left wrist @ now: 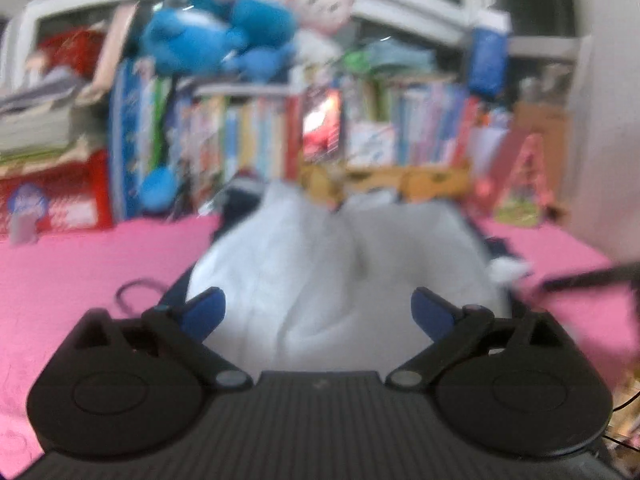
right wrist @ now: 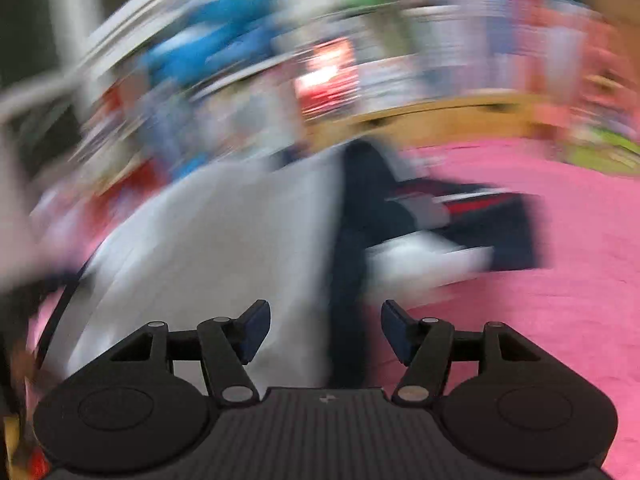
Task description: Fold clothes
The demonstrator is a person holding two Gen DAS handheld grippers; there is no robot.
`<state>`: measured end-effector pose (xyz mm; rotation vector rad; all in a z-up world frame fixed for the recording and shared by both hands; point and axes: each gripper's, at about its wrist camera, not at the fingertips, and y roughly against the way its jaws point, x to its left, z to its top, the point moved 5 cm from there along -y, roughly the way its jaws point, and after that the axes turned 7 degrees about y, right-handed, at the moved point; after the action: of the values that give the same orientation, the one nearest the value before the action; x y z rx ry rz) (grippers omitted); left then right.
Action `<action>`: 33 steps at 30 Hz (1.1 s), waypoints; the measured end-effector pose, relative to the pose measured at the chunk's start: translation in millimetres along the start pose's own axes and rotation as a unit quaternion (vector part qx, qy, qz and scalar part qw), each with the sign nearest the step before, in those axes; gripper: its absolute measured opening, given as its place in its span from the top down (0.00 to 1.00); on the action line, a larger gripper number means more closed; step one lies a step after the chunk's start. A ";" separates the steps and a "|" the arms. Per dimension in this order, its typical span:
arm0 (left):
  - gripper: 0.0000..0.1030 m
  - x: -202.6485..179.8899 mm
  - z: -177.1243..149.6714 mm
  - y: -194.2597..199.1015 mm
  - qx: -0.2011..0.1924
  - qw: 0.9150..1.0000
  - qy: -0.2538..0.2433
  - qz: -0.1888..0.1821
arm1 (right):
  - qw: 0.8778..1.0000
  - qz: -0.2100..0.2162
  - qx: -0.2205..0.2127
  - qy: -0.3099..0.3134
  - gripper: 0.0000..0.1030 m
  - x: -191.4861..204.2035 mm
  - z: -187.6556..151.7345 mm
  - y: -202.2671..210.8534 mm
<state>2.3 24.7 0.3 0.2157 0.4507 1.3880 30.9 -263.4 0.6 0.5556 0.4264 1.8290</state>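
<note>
- Garment (left wrist: 320, 264): white fabric with dark navy parts, lying crumpled on the pink cover (left wrist: 80, 264). It serves as the reference for all positions below.
- Left gripper (left wrist: 319, 312): jaws spread wide, nothing between the blue pads (left wrist: 206, 312); positioned at the near edge of the garment, apart from the fabric.
- Right gripper (right wrist: 325, 330): jaws partly spread, nothing clamped; positioned over the garment's near edge, where white meets navy (right wrist: 352, 240).
- Bookshelf (left wrist: 260, 136): behind the garment, filled with books; blue plush toy (left wrist: 216, 40) on top.
- Right wrist view: heavily blurred; fine detail unreadable.
</note>
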 end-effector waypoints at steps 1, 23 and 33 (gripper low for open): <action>0.04 5.2 -5.6 -8.3 0.009 1.000 0.005 0.021 | 0.999 -0.034 -0.001 -0.013 0.39 -16.6 5.1 -5.2; 0.02 24.0 -36.6 -31.3 0.069 0.996 0.018 0.054 | 0.915 -0.385 0.036 -0.118 0.25 -224.6 27.8 36.2; 0.00 18.1 -39.7 -34.9 0.081 0.994 -0.007 0.071 | 0.960 0.021 0.072 -0.269 0.04 -106.4 21.8 -80.3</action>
<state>18.7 31.6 -52.7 0.3964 0.5446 1.4881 134.3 -338.9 -42.4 1.1322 0.1763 1.6095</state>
